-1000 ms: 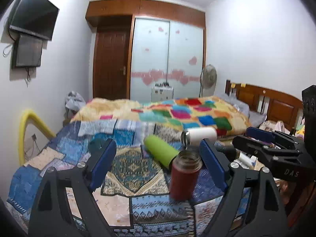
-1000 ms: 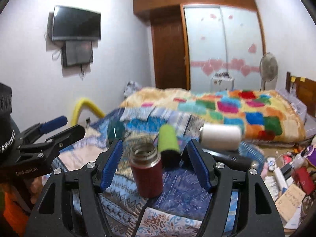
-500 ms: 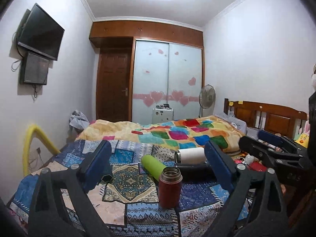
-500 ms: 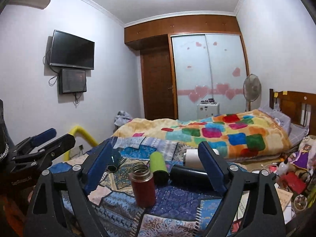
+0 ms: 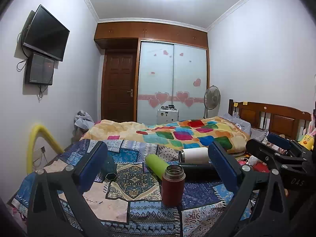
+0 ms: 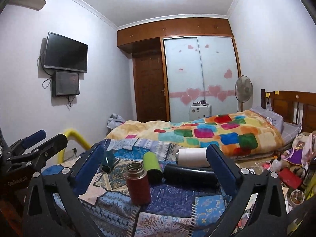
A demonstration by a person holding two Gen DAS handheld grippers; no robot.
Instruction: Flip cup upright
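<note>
A dark red cup [image 5: 173, 185] with a steel rim stands upright, mouth up, on the patchwork cloth [image 5: 126, 205]; it also shows in the right wrist view [image 6: 137, 183]. Behind it a green cup [image 5: 156, 165], a black cup [image 5: 198, 171], a white cup [image 5: 193, 155] and a dark teal cup [image 5: 108, 168] lie on their sides. My left gripper [image 5: 158, 169] is open and empty, back from the red cup. My right gripper [image 6: 156, 169] is open and empty too, seen in the left wrist view [image 5: 276, 154] off to the right.
The cloth covers a table in front of a bed with a coloured quilt [image 5: 177, 134]. A yellow padded rail [image 5: 37, 138] stands at the left. Clutter lies on the floor at the right [image 6: 286, 175]. A fan [image 5: 212, 98] and wardrobe stand at the back.
Both grippers have pulled back and tilted up from the cups, so the red cup looks smaller and farther. The red cup stays upright in place.
</note>
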